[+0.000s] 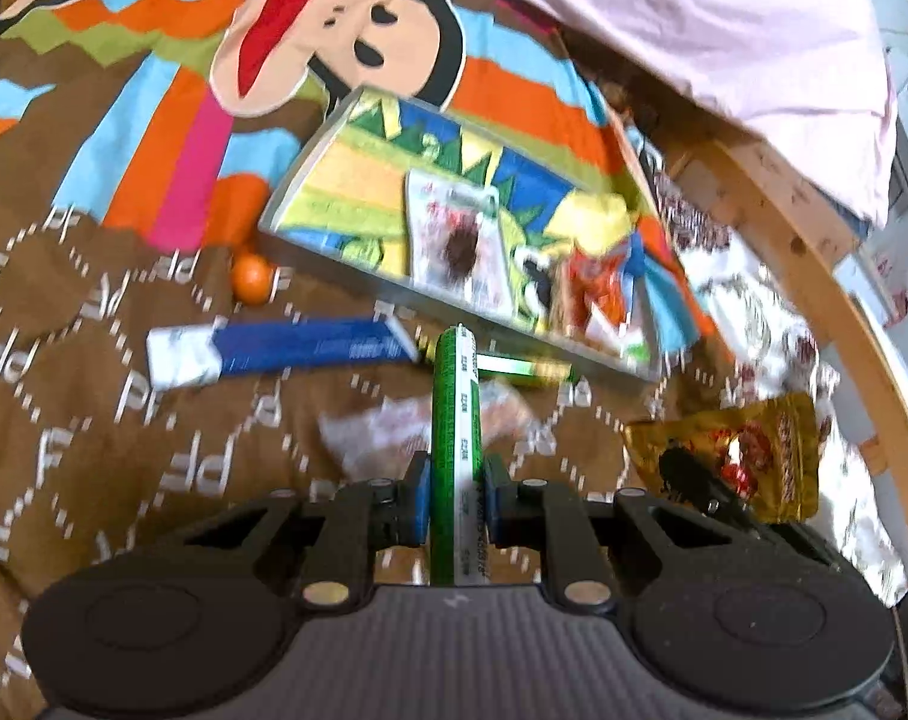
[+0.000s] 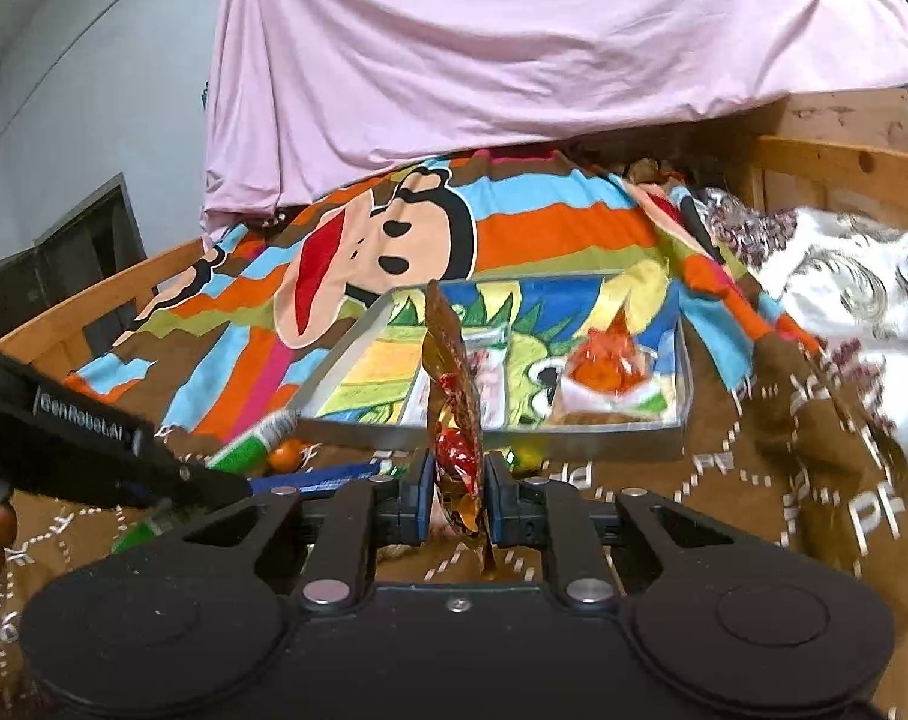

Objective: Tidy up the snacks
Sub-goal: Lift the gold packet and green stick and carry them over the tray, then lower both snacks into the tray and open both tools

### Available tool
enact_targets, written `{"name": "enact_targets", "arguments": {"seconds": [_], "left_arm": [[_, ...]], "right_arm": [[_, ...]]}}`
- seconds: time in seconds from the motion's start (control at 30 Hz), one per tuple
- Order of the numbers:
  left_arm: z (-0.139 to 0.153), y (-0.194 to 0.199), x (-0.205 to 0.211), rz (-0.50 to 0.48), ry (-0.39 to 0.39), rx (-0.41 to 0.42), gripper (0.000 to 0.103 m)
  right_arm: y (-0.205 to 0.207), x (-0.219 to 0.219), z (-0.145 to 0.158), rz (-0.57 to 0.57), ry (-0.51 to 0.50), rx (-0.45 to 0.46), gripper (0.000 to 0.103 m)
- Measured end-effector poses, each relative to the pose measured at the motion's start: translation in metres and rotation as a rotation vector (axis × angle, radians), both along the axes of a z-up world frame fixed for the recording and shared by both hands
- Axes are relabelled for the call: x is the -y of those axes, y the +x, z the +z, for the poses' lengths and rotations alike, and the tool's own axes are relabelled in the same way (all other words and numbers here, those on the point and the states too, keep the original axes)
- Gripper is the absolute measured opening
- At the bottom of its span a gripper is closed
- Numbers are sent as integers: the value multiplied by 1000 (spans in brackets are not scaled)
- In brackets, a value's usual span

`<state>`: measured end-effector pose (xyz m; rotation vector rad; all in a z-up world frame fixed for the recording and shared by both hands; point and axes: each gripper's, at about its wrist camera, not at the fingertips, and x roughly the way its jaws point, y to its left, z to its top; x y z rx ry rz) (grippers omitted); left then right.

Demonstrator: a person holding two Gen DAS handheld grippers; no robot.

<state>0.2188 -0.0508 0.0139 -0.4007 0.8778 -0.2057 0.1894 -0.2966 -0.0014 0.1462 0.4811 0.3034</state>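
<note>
My left gripper (image 1: 458, 483) is shut on a green-and-white snack stick (image 1: 457, 414) and holds it above the bedspread, pointing toward a clear shallow tray (image 1: 309, 168). The tray holds a white packet (image 1: 457, 240) and an orange-and-yellow packet (image 1: 598, 276). My right gripper (image 2: 460, 492) is shut on a gold-brown foil snack bag (image 2: 454, 408), held upright in front of the tray (image 2: 345, 354). The bag also shows in the left wrist view (image 1: 730, 456). The left gripper (image 2: 93, 450) with its green stick (image 2: 243, 450) shows at the left of the right wrist view.
On the bedspread lie a blue-and-white box (image 1: 279, 348), a small orange fruit (image 1: 251, 279), a green-yellow packet (image 1: 523, 369) and a pale wrapper (image 1: 381, 426). A pink sheet (image 2: 514, 60) hangs behind. A wooden bed frame (image 1: 814, 252) runs along the right.
</note>
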Motion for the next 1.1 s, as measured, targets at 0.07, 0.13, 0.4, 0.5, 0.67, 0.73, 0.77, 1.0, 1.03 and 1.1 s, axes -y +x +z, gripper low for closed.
{"name": "enact_targets", "arguments": {"seconds": [0.07,0.13,0.4,0.5,0.67,0.73,0.77,1.0,1.03,1.1], "left_arm": [[4,12,4,9,3,29,19],[7,23,8,15,18,56,19],[8,78,23,39,64,129,19],[6,99,27,39,88,155,19],[-6,135,34,61,142,176,19],[-12,151,37,64,160,173,19],[-15,156,38,63,166,174,19],[-34,193,48,53,207,163,19],[-36,196,49,49,212,160,19],[-40,199,51,41,223,159,19]], "right_arm": [[16,1,-5,0,10,-7,19],[30,2,-9,0,36,-14,19],[88,2,-14,29,114,49,19],[115,4,-18,32,148,44,19],[149,2,-34,33,205,25,19],[156,-1,-40,38,197,26,19],[162,-3,-44,45,196,21,19],[192,-11,-64,58,225,-58,19],[195,-11,-67,59,242,-71,19],[199,-12,-69,54,255,-91,20]]}}
